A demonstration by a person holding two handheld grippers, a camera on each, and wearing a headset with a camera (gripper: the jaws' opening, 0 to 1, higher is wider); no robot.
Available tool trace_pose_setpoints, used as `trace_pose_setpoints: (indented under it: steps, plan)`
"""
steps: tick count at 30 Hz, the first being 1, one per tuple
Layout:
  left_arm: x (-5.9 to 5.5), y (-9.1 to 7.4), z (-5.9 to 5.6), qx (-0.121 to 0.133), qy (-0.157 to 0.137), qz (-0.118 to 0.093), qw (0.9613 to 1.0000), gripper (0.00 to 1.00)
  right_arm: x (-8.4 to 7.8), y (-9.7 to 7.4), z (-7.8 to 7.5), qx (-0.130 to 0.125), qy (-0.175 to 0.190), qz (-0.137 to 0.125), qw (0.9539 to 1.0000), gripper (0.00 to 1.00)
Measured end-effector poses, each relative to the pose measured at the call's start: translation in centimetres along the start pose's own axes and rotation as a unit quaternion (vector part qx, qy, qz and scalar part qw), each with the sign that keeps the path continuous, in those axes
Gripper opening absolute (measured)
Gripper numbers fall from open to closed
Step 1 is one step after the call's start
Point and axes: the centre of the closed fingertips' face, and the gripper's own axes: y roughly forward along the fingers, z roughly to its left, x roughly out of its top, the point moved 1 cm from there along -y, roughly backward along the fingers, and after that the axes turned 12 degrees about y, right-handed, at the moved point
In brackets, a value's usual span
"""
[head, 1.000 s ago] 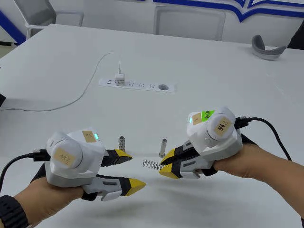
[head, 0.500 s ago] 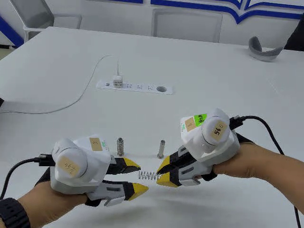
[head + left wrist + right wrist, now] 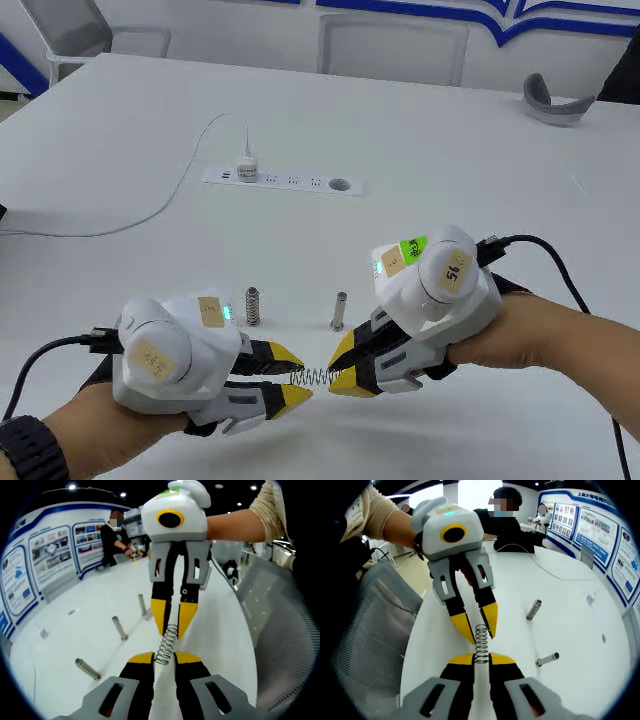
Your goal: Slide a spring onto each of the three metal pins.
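On my white table (image 3: 450, 160) a white power strip (image 3: 285, 182) lies well ahead, a small white charger (image 3: 246, 168) plugged in at its left end and a thin cable (image 3: 178, 190) curving off leftward — a grey curved band (image 3: 555, 103) rests far right, chairs (image 3: 395, 45) beyond.

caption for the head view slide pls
A thin silver coil spring between left hand-held gripper and right hand-held gripper above white table

Silver spring (image 3: 318, 375), plain white table (image 3: 400, 150)
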Motion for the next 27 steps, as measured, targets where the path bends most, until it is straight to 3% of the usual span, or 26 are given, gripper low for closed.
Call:
trace_pose_setpoints:
  steps: [12,27]
  plan:
    - [-0.3,0.2,-0.1,-0.002,0.009,0.006,0.9999,0.12,1.1,-0.8,0.3,0.002,-0.005,-0.006,1.0000,0.12]
    - [0.1,0.3,-0.1,-0.001,0.001,-0.002,1.0000,0.11,4.4,-1.4,1.0,0.001,-0.022,-0.050,0.9985,0.12]
